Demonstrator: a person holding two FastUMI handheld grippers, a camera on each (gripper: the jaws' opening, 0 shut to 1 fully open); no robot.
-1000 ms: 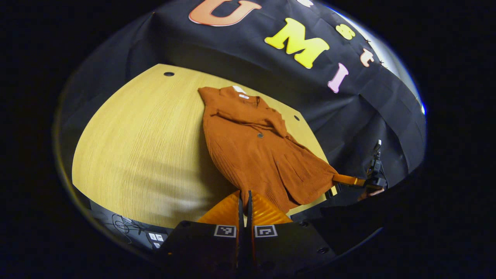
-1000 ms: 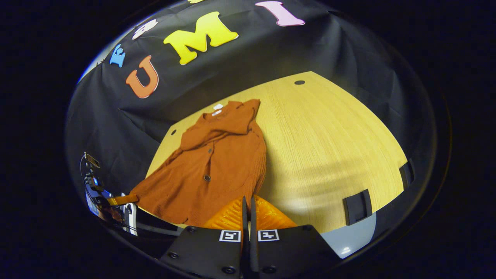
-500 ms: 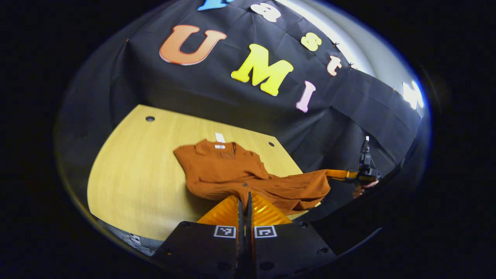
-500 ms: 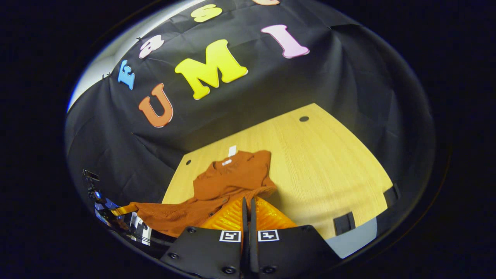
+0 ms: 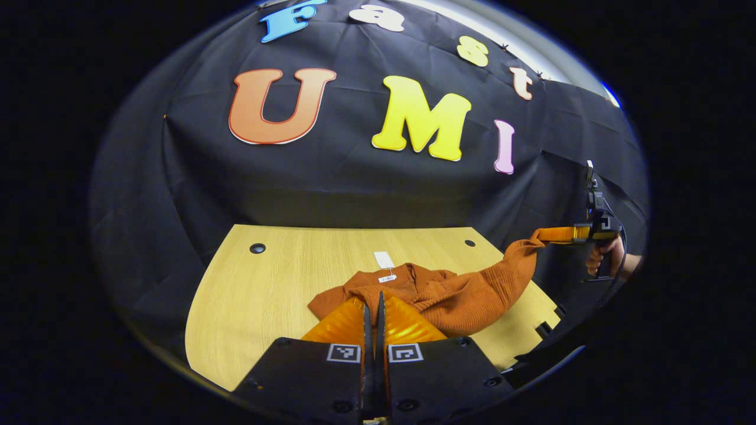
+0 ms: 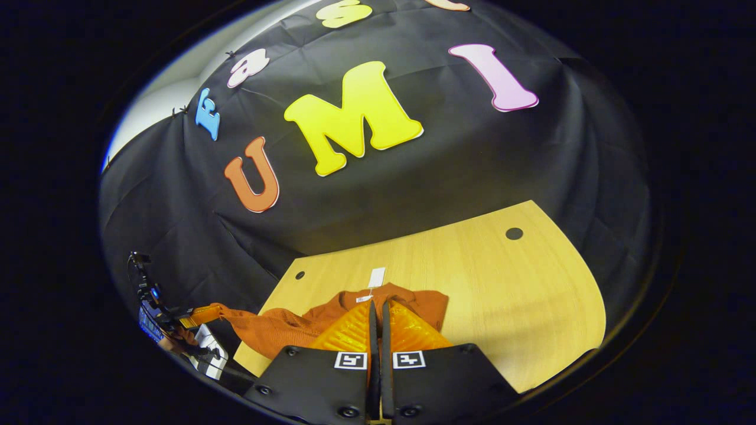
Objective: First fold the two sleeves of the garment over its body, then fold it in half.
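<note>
On the desk (image 5: 260,295), toward its far edge, lay the rust-brown garment (image 5: 437,292), bunched rather than flat, its collar end down on the wood with a white tag (image 5: 384,260) sticking out toward the wall. Its other end was lifted off the desk.

Left hand-held gripper (image 5: 372,307): fingers pressed together with almost no gap, garment cloth right at the tips. Looked pinched on the fabric, but the contact itself was hidden by the fingers.

Right hand-held gripper (image 6: 378,313): fingers likewise pressed together, tips at the garment (image 6: 283,324). From the left gripper view this gripper (image 5: 570,235) was plainly pinching a corner of the garment, held up past the desk's right edge by a hand (image 5: 599,257). The cloth ran from it as a taut band sloping down to the heap.

From the right gripper view, the left gripper (image 6: 198,316) held the opposite corner out beyond the desk's (image 6: 502,307) left edge, cloth stretched between it and the heap.

Open room: a wide bare stretch of wood lay left of the garment in the left gripper view, and right of it in the right gripper view. Small dark holes (image 5: 257,248) sat near the far corners. Notches (image 5: 546,321) cut the near right edge.
</note>
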